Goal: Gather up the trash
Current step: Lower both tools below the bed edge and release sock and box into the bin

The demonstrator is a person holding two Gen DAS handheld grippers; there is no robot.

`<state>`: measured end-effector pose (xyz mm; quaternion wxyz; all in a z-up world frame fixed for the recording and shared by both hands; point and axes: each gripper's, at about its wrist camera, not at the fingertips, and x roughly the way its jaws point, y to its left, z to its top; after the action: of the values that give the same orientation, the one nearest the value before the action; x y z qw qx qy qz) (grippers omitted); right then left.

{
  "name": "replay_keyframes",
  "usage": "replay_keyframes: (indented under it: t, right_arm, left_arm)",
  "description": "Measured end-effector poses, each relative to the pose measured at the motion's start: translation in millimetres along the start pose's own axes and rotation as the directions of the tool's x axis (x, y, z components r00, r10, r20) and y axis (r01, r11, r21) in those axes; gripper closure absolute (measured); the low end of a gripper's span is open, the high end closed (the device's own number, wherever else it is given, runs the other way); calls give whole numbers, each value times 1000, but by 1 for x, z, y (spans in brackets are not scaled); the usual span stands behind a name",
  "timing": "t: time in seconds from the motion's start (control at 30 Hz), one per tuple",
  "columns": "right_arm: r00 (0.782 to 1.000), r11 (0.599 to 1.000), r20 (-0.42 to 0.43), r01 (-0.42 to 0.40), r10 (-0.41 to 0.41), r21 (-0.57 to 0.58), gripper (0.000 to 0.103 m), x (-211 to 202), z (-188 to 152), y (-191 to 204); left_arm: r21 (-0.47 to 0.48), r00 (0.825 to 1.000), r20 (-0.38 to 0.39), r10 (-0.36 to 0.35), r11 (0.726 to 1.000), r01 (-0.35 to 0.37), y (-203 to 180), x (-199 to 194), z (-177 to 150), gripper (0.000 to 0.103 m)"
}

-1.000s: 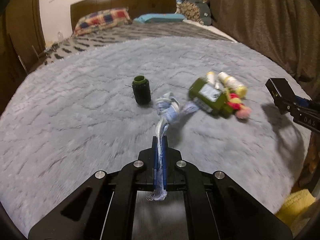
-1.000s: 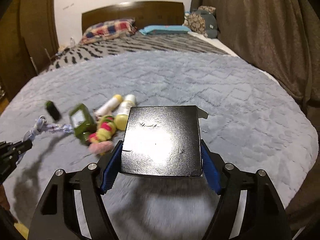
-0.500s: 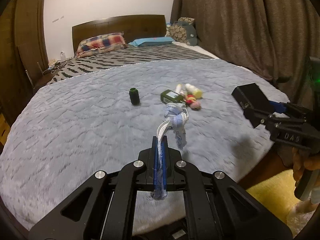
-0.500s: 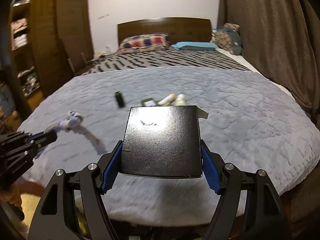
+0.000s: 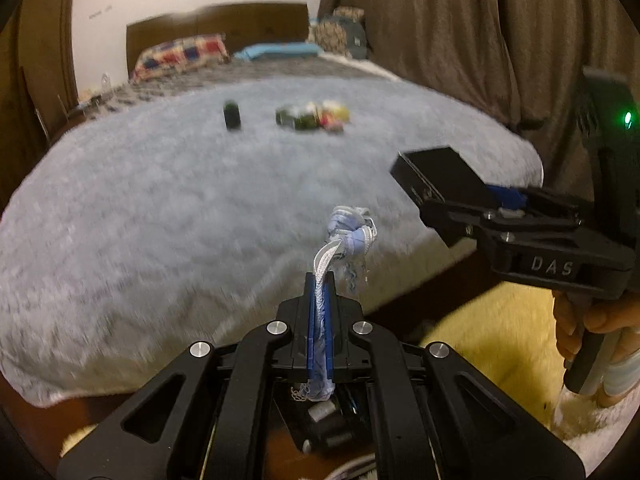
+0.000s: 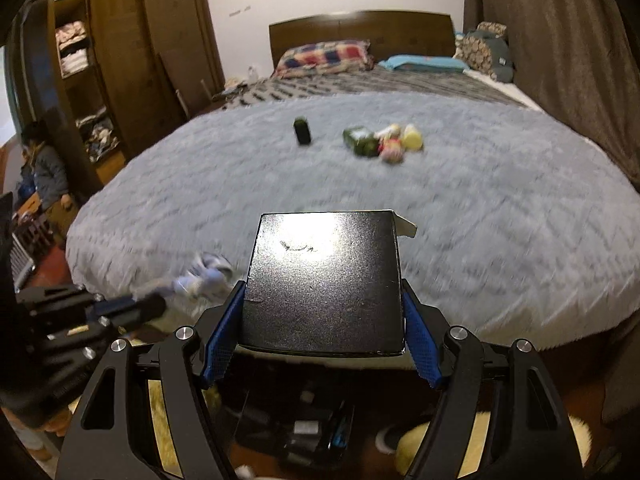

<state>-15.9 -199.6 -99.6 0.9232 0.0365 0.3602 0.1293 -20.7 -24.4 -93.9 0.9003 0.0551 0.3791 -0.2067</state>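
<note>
Rope: a frayed, knotted length of pale blue-and-white cloth rope (image 5: 352, 236) is pinched between the closed jaws of the left gripper (image 5: 319, 280); its knot sticks out ahead of the fingertips, above the near edge of the bed, and a loose tail hangs behind the pads.
Box: a flat, glossy black cardboard box (image 6: 324, 280) sits across the right gripper (image 6: 325, 320), whose blue-padded jaws stand wide and press on its two sides.
Bed: a fuzzy grey-blue blanket (image 6: 500, 200) covers the near part of the bed; both grippers hang at its near edge.
Trash left on blanket: a small dark green cylindrical bottle (image 6: 302, 131) stands apart from a cluster (image 6: 384, 142) holding a green box-like item and yellow and pink pieces, too blurred to name with certainty.
Left view only: the right gripper from the side, with the box seen edge-on (image 5: 444, 176), and the person's hand (image 5: 592, 320) on its handle, above a yellow rug (image 5: 492, 320).
Right view only: the box's top face with a torn flap at its far right corner; the left gripper at lower left; a wooden wardrobe (image 6: 132, 52) with open shelves; a second person (image 6: 48, 176) at the far left.
Both views: a wooden headboard (image 6: 360, 28), a checked pillow (image 6: 324, 56) and brown curtains (image 6: 560, 40).
</note>
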Motion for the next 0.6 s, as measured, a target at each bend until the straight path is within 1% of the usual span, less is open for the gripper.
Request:
replay_keyframes:
  t: [0.1, 0.17, 0.3, 0.47, 0.6]
  right_arm:
    - [999, 1000, -38, -14, 14, -2, 30, 6, -15, 7]
    - [997, 1000, -78, -27, 27, -2, 30, 15, -28, 11]
    - [987, 999, -154, -37, 35, -9, 30, 33, -52, 18]
    - [964, 999, -263, -42, 42, 5, 30, 67, -80, 19]
    - [935, 998, -348, -51, 60, 35, 30, 95, -99, 15]
  left_arm:
    - [-14, 998, -59, -16, 1000, 15, 0, 12, -19, 101]
    - [-30, 995, -99, -31, 999, 28, 0, 21, -32, 101]
    - [-56, 982, -185, -47, 998, 37, 3, 44, -58, 101]
    - [-119, 954, -291, -74, 992, 40, 16, 79, -88, 101]
    - [-153, 927, -361, -98, 987, 44, 23, 105, -106, 101]
